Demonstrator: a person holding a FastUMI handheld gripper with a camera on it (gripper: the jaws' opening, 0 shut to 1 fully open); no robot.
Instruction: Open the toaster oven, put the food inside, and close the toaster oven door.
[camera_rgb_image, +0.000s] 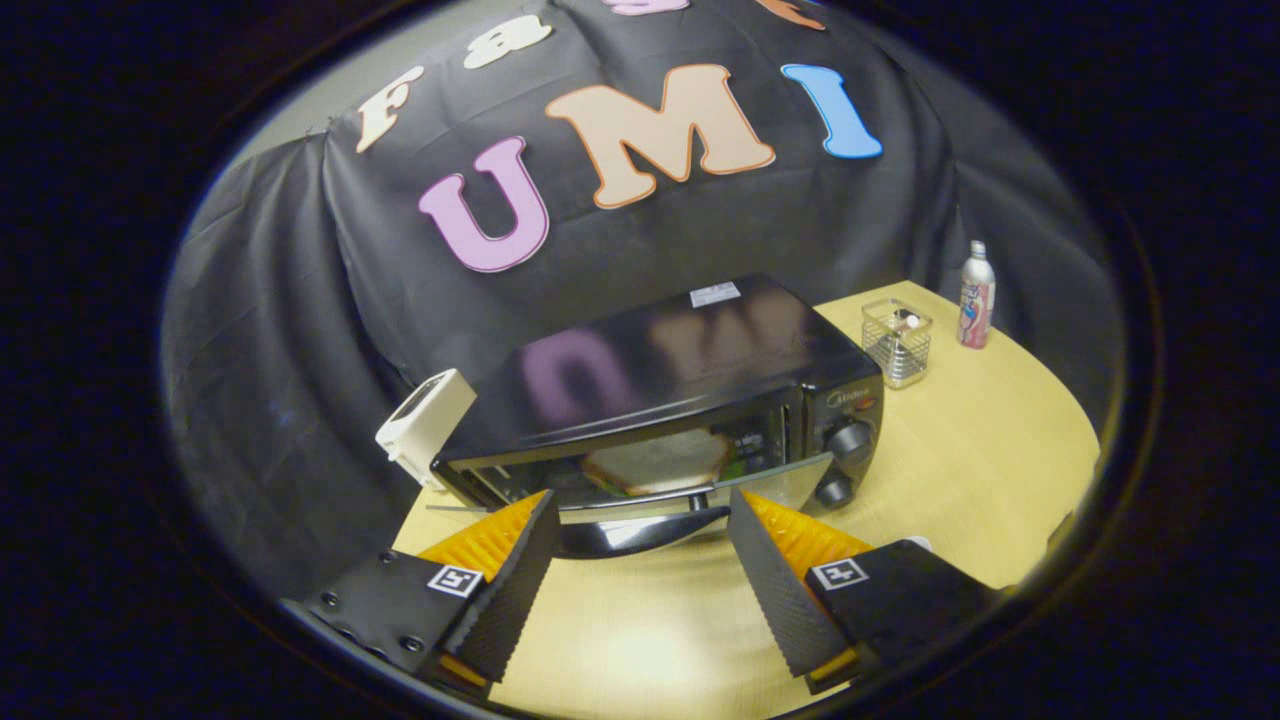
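Note:
A black toaster oven (660, 390) stands on the wooden table (980, 450), just ahead of my fingers. Its glass door (650, 480) hangs partly open, tilted toward me, with the dark handle (640, 533) lying between my fingertips. Inside, behind the glass, a slice of toast (655, 465) rests on the rack. Two knobs (848, 440) sit on the oven's right panel. My gripper (640, 520) is open, its fingers spread either side of the handle, pressing on nothing.
A white device (425, 425) leans by the oven's left side. Beyond the oven to the right stand a clear wire-framed holder (897, 342) and a pink and white bottle (976, 297). Black cloth walls the back.

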